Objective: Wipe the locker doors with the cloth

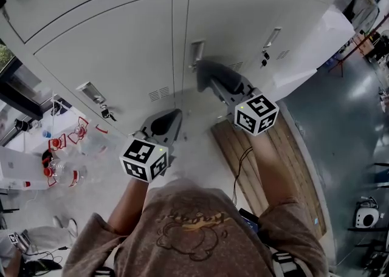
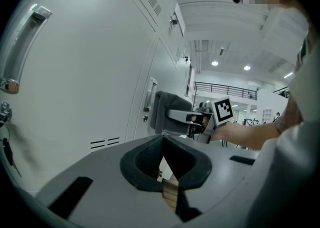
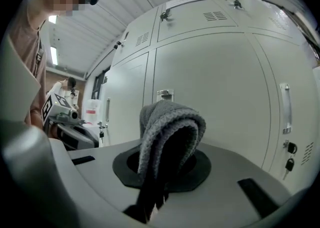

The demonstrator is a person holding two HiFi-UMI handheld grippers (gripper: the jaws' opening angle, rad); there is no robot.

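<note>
A row of pale grey locker doors fills the top of the head view. My right gripper is shut on a folded grey cloth, which is held up close to the middle door just below its recessed handle. In the right gripper view the cloth stands up out of the right gripper in front of a door. My left gripper hangs lower and to the left, shut with nothing in it. Its own view shows its jaws and the cloth beyond.
Keys hang in the locks. A wooden pallet with a thin cable lies on the floor under my right arm. Bottles with red caps stand at the left. A white panel leans at the lockers' right end.
</note>
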